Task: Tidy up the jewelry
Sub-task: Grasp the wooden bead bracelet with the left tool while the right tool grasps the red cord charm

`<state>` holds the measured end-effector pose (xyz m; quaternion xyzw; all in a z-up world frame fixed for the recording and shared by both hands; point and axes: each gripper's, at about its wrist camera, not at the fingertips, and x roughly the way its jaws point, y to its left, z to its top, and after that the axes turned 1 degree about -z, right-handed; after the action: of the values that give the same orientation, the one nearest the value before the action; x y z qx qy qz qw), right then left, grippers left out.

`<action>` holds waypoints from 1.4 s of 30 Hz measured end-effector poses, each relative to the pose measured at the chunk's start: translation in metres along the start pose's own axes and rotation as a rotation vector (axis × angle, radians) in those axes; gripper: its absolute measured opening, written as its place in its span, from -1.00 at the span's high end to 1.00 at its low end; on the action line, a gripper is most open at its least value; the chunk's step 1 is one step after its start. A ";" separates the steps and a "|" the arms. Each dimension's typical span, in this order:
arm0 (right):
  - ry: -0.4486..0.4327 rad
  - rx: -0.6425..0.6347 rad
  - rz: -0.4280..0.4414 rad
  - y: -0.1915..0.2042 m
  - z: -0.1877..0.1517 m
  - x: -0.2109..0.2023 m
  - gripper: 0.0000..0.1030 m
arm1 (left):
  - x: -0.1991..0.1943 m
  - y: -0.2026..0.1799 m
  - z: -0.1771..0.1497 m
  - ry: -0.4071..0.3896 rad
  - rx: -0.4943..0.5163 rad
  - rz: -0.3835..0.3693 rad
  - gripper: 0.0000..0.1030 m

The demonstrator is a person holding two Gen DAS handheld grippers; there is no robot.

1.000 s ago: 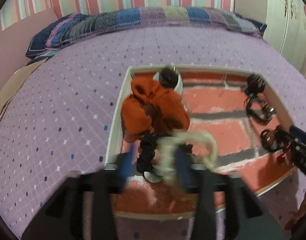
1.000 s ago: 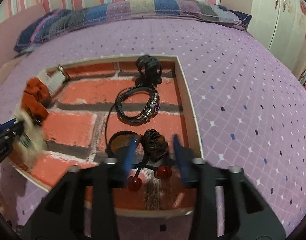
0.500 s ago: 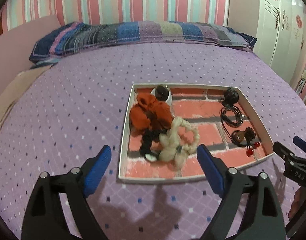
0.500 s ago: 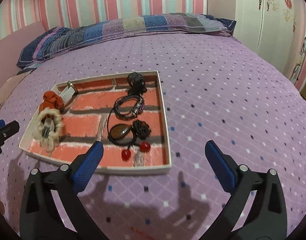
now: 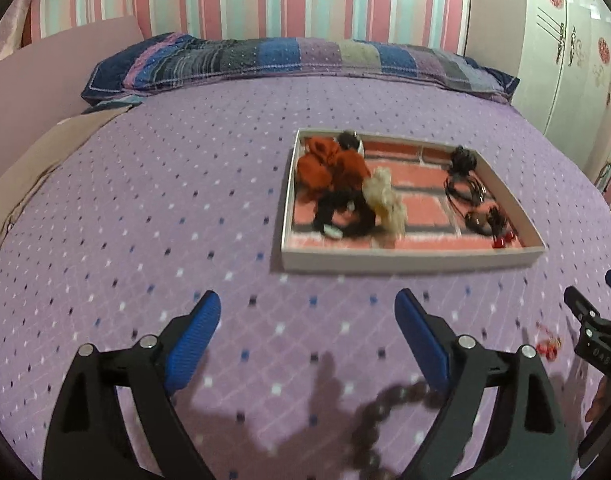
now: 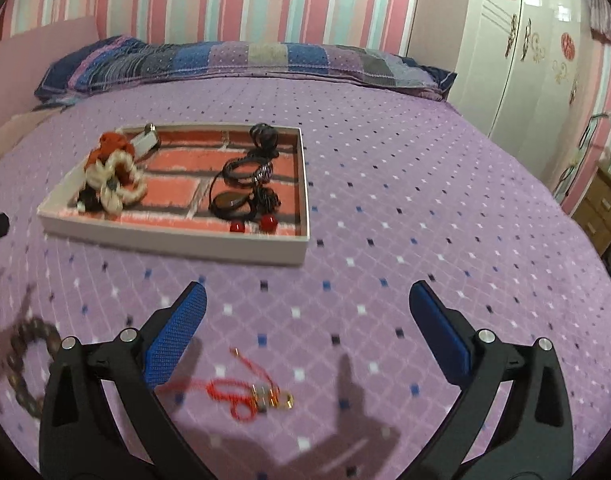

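A white tray with a brick-pattern floor lies on the purple bedspread. It holds an orange scrunchie, a cream scrunchie, a black scrunchie, black bracelets and red beads. The tray also shows in the right wrist view. My left gripper is open and empty, in front of the tray. A dark bead bracelet lies on the bed by its right finger. My right gripper is open and empty above a red cord bracelet. The bead bracelet lies to its left.
A striped pillow lies along the head of the bed. A white wardrobe stands at the right, with a wooden drawer unit beside it. The right gripper's tip shows at the left wrist view's right edge.
Both grippers have pulled back from the tray toward the near side of the bed. The cream scrunchie lies in the tray. The bead bracelet and red cord bracelet have come into view.
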<state>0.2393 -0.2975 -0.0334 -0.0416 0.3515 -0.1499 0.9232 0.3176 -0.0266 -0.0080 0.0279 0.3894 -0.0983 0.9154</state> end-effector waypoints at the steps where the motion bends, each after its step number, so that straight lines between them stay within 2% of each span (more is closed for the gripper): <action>1: -0.010 -0.009 -0.006 0.002 -0.003 -0.003 -0.92 | -0.003 0.003 -0.006 0.017 -0.014 -0.031 -0.73; 4: -0.007 -0.028 -0.004 0.006 -0.012 -0.011 -0.92 | -0.011 0.009 -0.023 0.026 -0.053 -0.082 -0.74; 9: 0.023 0.018 0.076 0.009 -0.033 -0.012 -0.92 | -0.020 0.005 -0.052 0.011 -0.034 -0.076 -0.81; 13: 0.038 0.049 0.115 0.009 -0.044 -0.007 -0.92 | -0.018 -0.004 -0.069 -0.001 0.004 -0.043 -0.81; 19: 0.038 0.059 0.129 0.009 -0.046 -0.004 -0.92 | -0.005 -0.002 -0.077 0.002 -0.009 -0.086 -0.81; 28: 0.032 0.030 0.125 0.014 -0.051 -0.001 -0.91 | 0.011 -0.014 -0.086 0.020 0.042 -0.083 -0.81; 31: 0.069 0.034 0.137 0.014 -0.050 0.008 -0.72 | 0.012 -0.012 -0.087 0.022 0.029 -0.081 -0.81; 33: 0.096 0.045 0.153 0.012 -0.051 0.014 -0.50 | 0.014 -0.011 -0.087 0.031 0.022 -0.082 -0.81; 40: 0.108 0.065 0.181 0.010 -0.052 0.017 -0.32 | 0.015 -0.016 -0.089 0.025 0.047 -0.077 -0.81; 42: 0.106 0.060 0.189 0.011 -0.053 0.017 -0.17 | 0.015 -0.017 -0.089 0.027 0.053 -0.076 -0.81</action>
<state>0.2191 -0.2908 -0.0855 0.0275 0.3975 -0.0745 0.9142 0.2617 -0.0341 -0.0799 0.0383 0.3996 -0.1430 0.9047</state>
